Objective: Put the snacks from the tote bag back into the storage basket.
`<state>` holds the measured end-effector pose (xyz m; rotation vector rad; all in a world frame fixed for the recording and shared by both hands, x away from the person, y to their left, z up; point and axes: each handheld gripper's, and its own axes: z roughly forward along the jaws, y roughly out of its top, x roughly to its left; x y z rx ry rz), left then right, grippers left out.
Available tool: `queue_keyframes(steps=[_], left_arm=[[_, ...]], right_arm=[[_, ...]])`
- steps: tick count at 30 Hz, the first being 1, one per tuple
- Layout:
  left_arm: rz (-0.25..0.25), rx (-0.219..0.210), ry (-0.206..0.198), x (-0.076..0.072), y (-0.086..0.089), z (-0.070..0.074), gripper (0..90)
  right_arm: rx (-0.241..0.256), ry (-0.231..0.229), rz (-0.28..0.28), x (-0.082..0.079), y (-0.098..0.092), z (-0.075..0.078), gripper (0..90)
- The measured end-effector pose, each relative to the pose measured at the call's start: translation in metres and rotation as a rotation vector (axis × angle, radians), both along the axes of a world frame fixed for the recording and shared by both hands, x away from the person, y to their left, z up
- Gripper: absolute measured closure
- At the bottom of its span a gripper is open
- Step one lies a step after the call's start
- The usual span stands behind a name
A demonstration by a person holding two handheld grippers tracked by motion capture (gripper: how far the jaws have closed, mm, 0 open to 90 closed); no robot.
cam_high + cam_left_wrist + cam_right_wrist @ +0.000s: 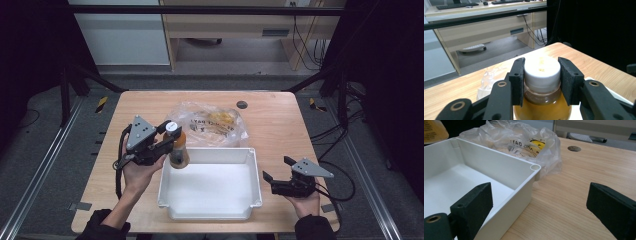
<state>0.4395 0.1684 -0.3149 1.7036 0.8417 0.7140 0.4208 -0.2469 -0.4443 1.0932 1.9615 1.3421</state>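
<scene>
A small bottle point(177, 148) of amber liquid with a white cap point(542, 71) hangs over the far left corner of the white bin point(210, 210). My left gripper point(167, 136) is shut on the bottle just at the cap, one black pad on each side. The bin is a shallow rectangular tub with nothing inside; its corner point(534, 168) lies between my right jaws. My right gripper point(276, 168) rests open at the bin's right side, low over the table, with nothing between its fingers. A crumpled clear plastic bag point(210, 122) with yellow contents lies just behind the bin.
The wooden table point(280, 125) has a round cable hole point(242, 104) near its far edge. Bare wood lies left and right of the bin. Beyond the table stand a desk and black frame posts. The bag point(524, 142) presses against the bin's far wall.
</scene>
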Motion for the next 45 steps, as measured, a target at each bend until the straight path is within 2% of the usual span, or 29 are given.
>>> queue_keyframes(steps=[8, 15, 23, 33, 45], left_arm=[[-0.006, 0.010, 0.010, -0.010, 0.004, -0.010, 59.1], [-0.015, 0.015, 0.036, -0.016, 0.005, -0.025, 59.1], [-0.013, 0.029, 0.049, -0.018, 0.006, -0.034, 59.1], [-0.016, 0.031, 0.090, -0.020, 0.011, -0.053, 59.1], [-0.008, 0.045, 0.119, -0.020, 0.012, -0.065, 59.1]], right_arm=[[0.001, 0.000, 0.000, 0.000, 0.000, 0.000, 7.0], [0.001, 0.002, 0.000, 0.000, 0.001, 0.000, 7.0], [0.002, 0.003, 0.001, -0.001, 0.001, 0.000, 7.1], [-0.003, 0.002, 0.000, -0.001, 0.001, 0.000, 7.1], [-0.004, 0.001, 0.000, -0.001, 0.001, 0.000, 7.1]])
